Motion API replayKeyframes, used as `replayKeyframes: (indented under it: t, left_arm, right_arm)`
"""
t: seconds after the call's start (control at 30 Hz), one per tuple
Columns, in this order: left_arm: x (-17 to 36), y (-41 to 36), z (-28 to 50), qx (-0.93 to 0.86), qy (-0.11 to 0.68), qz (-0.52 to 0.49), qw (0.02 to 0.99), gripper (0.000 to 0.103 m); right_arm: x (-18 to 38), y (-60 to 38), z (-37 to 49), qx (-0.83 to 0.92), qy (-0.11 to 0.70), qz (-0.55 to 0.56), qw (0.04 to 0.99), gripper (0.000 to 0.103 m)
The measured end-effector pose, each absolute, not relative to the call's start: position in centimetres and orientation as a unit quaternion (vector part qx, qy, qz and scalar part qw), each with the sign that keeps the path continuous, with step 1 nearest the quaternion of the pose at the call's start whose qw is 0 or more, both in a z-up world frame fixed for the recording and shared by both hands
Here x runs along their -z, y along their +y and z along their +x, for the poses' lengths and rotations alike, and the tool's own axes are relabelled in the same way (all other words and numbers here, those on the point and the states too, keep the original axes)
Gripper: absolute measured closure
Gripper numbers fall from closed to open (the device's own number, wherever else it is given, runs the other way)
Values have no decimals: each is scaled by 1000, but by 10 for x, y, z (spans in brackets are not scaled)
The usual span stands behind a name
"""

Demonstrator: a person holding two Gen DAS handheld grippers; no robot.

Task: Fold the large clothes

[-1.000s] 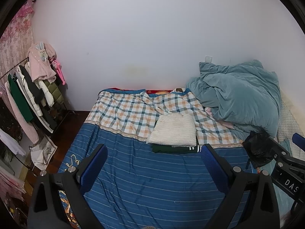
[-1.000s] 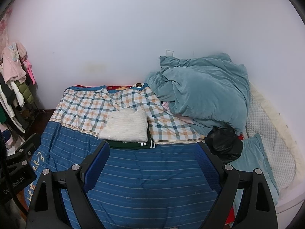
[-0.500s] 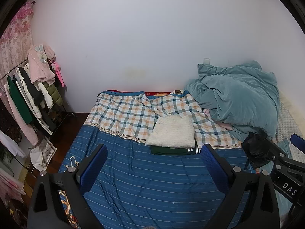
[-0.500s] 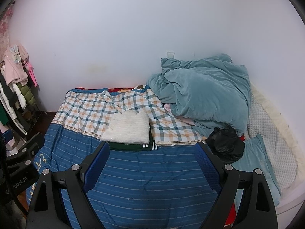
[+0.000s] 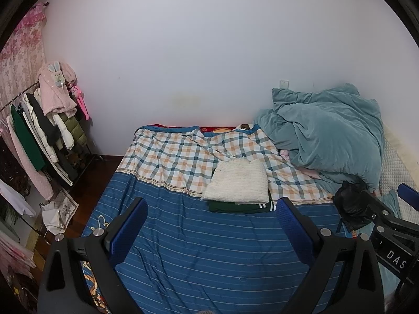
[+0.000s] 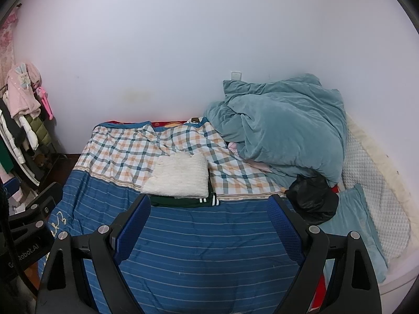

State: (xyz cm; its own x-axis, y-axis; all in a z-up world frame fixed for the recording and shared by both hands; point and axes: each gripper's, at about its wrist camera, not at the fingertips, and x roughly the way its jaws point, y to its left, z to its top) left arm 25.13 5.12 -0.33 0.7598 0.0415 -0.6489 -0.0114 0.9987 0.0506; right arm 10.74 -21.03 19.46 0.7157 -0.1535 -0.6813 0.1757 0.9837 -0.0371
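Note:
A folded cream knit garment (image 5: 238, 181) lies on a folded dark green garment (image 5: 239, 206) in the middle of the bed; both also show in the right wrist view, the cream one (image 6: 179, 175) over the green one (image 6: 183, 201). My left gripper (image 5: 212, 225) is open and empty, held above the blue striped bedspread (image 5: 209, 248) short of the stack. My right gripper (image 6: 209, 221) is open and empty, also above the bedspread (image 6: 209, 248). The right gripper's body shows at the right edge of the left wrist view.
A crumpled teal duvet (image 5: 327, 136) is piled at the bed's right, with a black bag (image 6: 313, 198) and a teal pillow (image 6: 351, 225) beside it. A clothes rack (image 5: 39, 136) full of garments stands left of the bed. A white wall runs behind.
Both grippers have tilted up or drawn back slightly; the bed and stack sit a little lower in view. Both stay open and empty.

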Motion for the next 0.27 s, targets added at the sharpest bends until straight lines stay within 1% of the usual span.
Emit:
replayKeyframes:
  t: [0.27]
  left_arm:
    - [1,52,250,-14,344,21,939,3]
  right_arm:
    - [-194,-209,106,89,366,15,926,11]
